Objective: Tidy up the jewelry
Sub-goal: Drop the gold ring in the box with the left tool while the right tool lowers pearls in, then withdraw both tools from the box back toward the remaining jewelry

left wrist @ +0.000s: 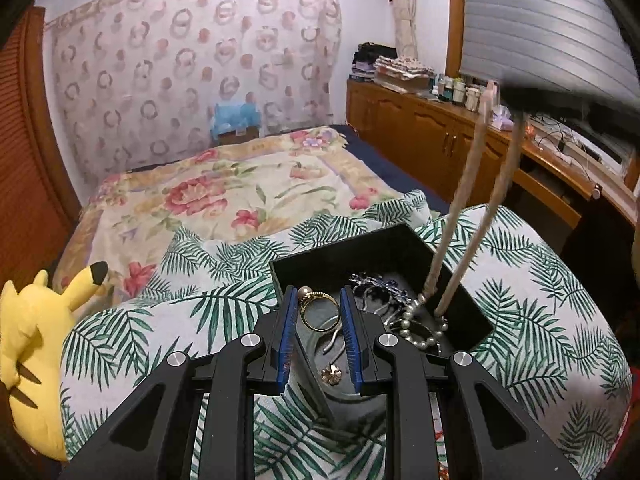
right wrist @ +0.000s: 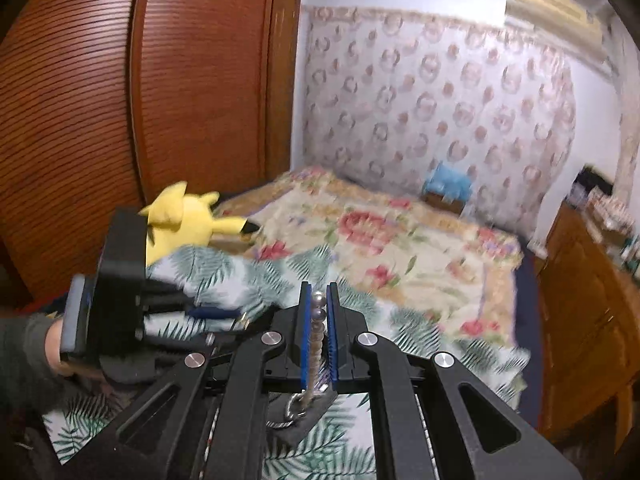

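Observation:
A black jewelry box [left wrist: 404,246] sits on a palm-leaf pillow [left wrist: 168,320]. Inside lie a gold ring [left wrist: 319,312], a small gold pendant [left wrist: 332,374], a blue-grey brooch [left wrist: 380,286] and pearls [left wrist: 420,334]. My left gripper [left wrist: 319,300] is open, its blue pads straddling the box's near wall and the gold ring. My right gripper [right wrist: 319,294] is shut on a pearl necklace [right wrist: 318,320]. In the left wrist view the necklace [left wrist: 472,184] hangs as two strands from the right gripper's dark body [left wrist: 568,100] down into the box. The box [right wrist: 302,420] shows below the right gripper.
A yellow plush toy [left wrist: 36,340] lies left of the pillow. A flowered bedspread [left wrist: 240,184] covers the bed behind. Wooden cabinets [left wrist: 440,132] with clutter run along the right, and a wooden wardrobe [right wrist: 100,100] stands to the left. The left gripper and hand [right wrist: 100,304] show in the right wrist view.

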`<state>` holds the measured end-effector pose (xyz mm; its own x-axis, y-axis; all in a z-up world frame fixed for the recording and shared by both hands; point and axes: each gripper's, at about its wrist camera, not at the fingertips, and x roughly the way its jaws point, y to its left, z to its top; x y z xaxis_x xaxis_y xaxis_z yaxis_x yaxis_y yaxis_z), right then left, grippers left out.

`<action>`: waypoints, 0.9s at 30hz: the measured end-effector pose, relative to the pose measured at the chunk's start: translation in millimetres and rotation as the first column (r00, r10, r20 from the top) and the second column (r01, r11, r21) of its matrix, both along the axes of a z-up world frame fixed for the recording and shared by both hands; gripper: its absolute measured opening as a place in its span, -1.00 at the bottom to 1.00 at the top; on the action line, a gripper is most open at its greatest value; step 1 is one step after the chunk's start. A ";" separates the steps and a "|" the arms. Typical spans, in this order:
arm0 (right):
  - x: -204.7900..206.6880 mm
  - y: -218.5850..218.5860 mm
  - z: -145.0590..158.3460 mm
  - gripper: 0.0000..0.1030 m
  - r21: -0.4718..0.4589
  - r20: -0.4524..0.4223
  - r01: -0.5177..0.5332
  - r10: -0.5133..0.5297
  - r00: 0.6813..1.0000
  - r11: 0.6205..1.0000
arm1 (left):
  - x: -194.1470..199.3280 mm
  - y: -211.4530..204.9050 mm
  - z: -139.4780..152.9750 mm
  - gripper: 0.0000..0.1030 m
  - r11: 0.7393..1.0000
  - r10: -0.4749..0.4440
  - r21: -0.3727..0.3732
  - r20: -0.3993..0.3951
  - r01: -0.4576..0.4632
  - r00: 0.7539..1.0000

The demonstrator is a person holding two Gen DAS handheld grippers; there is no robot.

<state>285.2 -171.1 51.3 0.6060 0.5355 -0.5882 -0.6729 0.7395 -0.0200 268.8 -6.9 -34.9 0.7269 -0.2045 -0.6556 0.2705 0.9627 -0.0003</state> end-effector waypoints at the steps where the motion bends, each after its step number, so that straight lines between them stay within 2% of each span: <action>1: 2.3 1.4 -11.7 -0.84 -0.001 -0.026 0.001 -0.001 1.000 1.000 | 2.6 0.6 -1.4 -0.61 1.000 -0.001 0.001 -0.003 0.001 1.000; 7: 7.4 10.3 -64.0 -0.83 0.001 -0.131 0.003 -0.003 0.991 1.000 | 15.7 2.2 -8.8 -0.61 1.000 0.000 -0.001 -0.026 0.000 1.000; 13: 5.4 15.3 -85.0 -0.82 0.011 -0.166 -0.007 0.009 0.986 1.000 | 23.3 1.3 -10.0 -0.61 1.000 0.002 0.004 -0.031 -0.002 1.000; 19: 2.9 10.9 -91.9 -0.82 0.019 -0.175 0.005 -0.002 0.985 1.000 | 30.4 2.5 -8.7 -0.60 1.000 0.006 -0.005 -0.026 -0.006 1.000; 21: 2.0 8.5 -91.8 -0.82 0.020 -0.173 0.010 -0.007 0.985 1.000 | 30.5 2.7 -7.9 -0.52 1.000 0.009 -0.002 -0.027 -0.009 1.000; 23: -1.4 5.4 -91.0 -0.82 0.021 -0.168 0.017 -0.013 0.986 1.000 | 29.3 4.4 -5.9 -0.30 1.000 0.012 -0.008 -0.018 -0.013 1.000; 25: -4.9 3.2 -89.8 -0.82 0.021 -0.164 0.018 -0.014 0.986 1.000 | 25.3 6.7 -4.5 -0.28 1.000 0.013 -0.008 -0.017 -0.014 1.000; 27: -8.4 1.5 -88.6 -0.73 0.023 -0.161 0.015 -0.012 0.987 1.000 | 19.1 8.7 -3.5 -0.13 1.000 0.018 -0.008 -0.016 -0.018 1.000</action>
